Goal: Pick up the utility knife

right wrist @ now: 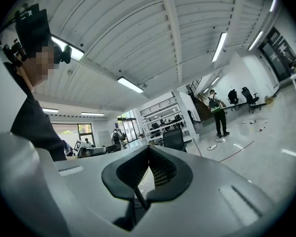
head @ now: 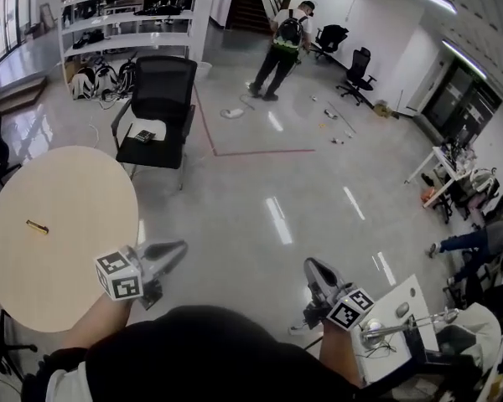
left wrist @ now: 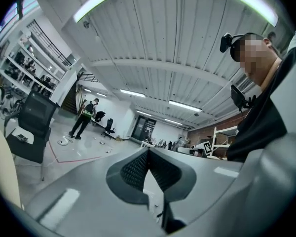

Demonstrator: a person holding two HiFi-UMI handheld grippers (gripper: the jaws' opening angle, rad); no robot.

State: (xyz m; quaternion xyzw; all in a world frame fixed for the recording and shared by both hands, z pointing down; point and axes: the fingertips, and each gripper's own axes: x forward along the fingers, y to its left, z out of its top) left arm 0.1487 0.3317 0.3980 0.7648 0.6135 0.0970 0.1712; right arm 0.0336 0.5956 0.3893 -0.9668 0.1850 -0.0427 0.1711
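The utility knife (head: 37, 227) is a small yellow bar lying on the round pale wooden table (head: 75, 258) at the left of the head view. My left gripper (head: 178, 249) hangs just past the table's right edge, well right of the knife. Its jaws are shut with nothing between them. My right gripper (head: 312, 265) is farther right over the shiny floor, also shut and holding nothing. In the left gripper view the left gripper (left wrist: 148, 152) points level into the room, and in the right gripper view the right gripper (right wrist: 149, 149) does too. Neither of those views shows the knife.
A black office chair (head: 159, 111) stands beyond the table. A white desk (head: 400, 308) with gear sits at the lower right. Farther off, a person (head: 283, 48) stands on the floor near red tape lines (head: 260, 152), and shelves (head: 126, 15) line the back left.
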